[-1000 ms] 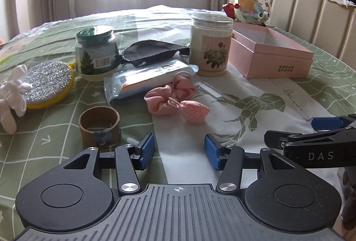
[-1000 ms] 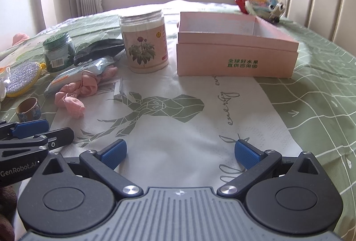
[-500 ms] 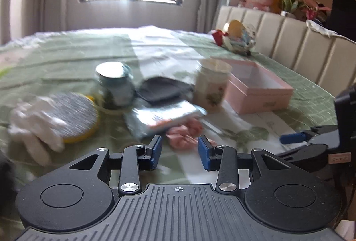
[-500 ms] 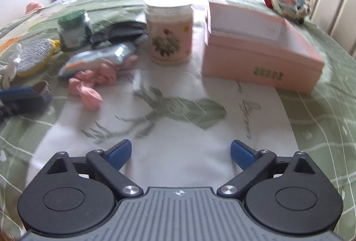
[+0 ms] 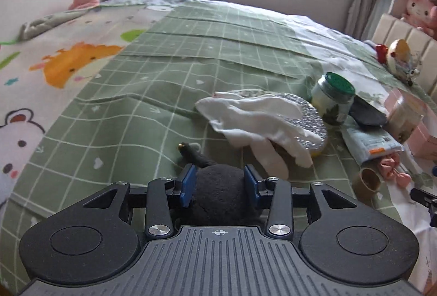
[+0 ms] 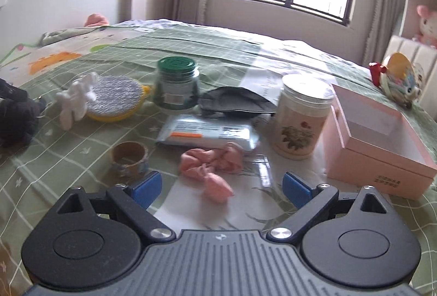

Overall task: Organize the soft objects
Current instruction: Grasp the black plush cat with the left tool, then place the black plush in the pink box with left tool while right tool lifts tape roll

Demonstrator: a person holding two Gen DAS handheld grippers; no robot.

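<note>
Listing what lies on the green checked bedspread [image 6: 82, 148], with places given from the pink box [image 6: 382, 156]:

Left gripper [image 5: 220, 184]: blue pads set against both sides of a black plush toy [image 5: 218, 195]; the jaws have just been opening a little after closing, with the toy between them and the pads touching it.
Black plush toy: dark, rounded, fuzzy, with a small gold-tipped loop at its far end; well apart from the pink box, at the far left of the spread in the right wrist view.
Right gripper [image 6: 221, 186]: jaws spread wide, nothing between the pads; above the pale deer-print cloth, left of the pink box.
Pink fabric bow [image 6: 211, 166]: crumpled on the spread, left of the pink box, beyond the flowered jar.
Flowered jar [image 6: 300, 118]: upright, lidded, just beside the box's left wall.
Pink box: open, lidless; nothing visible inside.
Green-lidded jar [image 6: 176, 85]: upright, further left of the box.
Black pouch [image 6: 237, 102]: flat, between the two jars.
Wipes packet [image 6: 207, 135]: lying flat, in front of the pouch.
Silver scouring pad [image 6: 116, 100]: yellow-backed, left of the green-lidded jar.
White glove [image 5: 262, 118]: draped over the pad's edge.
Tape roll [image 6: 128, 156]: cardboard core, near the bow's left.
</note>
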